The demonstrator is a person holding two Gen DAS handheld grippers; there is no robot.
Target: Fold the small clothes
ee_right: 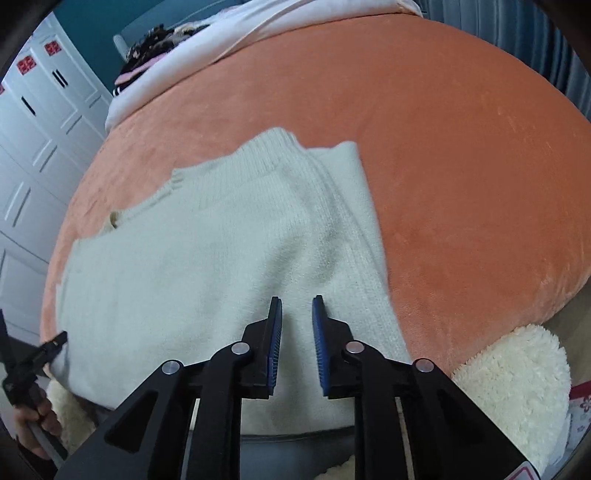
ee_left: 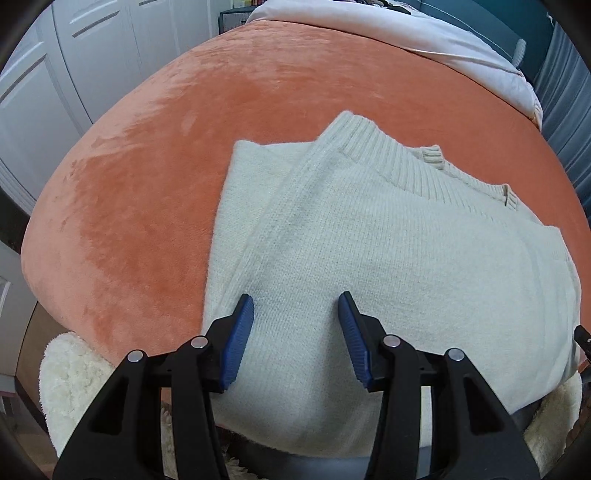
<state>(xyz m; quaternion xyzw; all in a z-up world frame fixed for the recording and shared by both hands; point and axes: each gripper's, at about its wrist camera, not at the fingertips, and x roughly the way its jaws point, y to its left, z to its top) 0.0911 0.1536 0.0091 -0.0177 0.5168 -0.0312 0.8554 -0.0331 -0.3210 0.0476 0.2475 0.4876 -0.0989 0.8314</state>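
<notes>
Both wrist cameras sit low at the near edge of the bed (ee_left: 155, 173), looking forward and down along their fingers, close over the sweater (ee_left: 406, 258). The left view faces from the sweater's left part, the right from its right (each fisheye-bent). Both share the sweater (ee_right: 192, 266), the bed (ee_right: 461, 166) and the white cover (ee_left: 424, 33) beyond.

Soft, even indoor light without hard shadows; strong fisheye bending, dark corners, slight blur in right view.

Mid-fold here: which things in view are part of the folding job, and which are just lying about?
Part of the job:
- cream knit sweater, partly folded on the orange blanket
- left gripper, jaws open over the sweater
- right gripper, jaws narrowly open

Lying about:
- fluffy white cushion
- white bedding
- dark clothes pile
- white wardrobe
</notes>
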